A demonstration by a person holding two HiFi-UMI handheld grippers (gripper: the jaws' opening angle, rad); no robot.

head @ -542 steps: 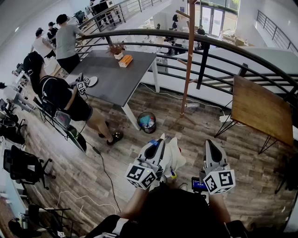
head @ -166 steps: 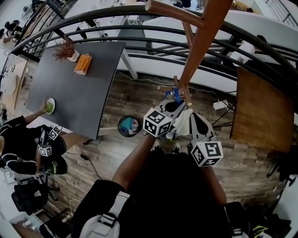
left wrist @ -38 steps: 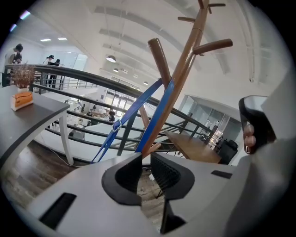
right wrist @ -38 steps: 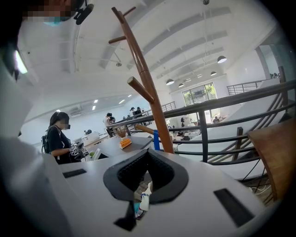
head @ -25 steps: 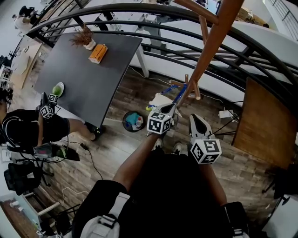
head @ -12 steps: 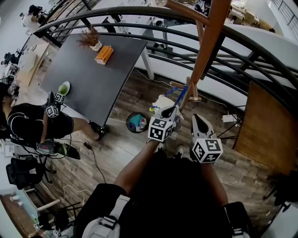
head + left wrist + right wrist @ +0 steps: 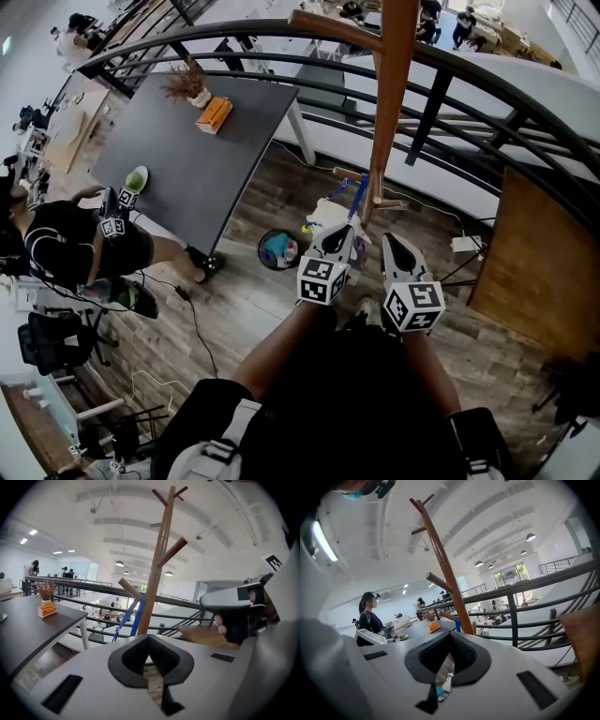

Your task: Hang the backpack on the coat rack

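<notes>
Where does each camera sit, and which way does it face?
Head view: on the person's head, facing steeply down at backpack and coat rack; shows arms, left gripper, right gripper.
Left gripper view: on that gripper, tilted up at the rack; shows its jaws, the right gripper too.
Right gripper view: on that gripper, tilted upward; shows its jaws.
Shared: all see the rack and blue strap.

Left gripper (image 7: 339, 231), right gripper (image 7: 390, 242): jaws together.

Smooth wooden coat rack (image 7: 392, 94)
</notes>
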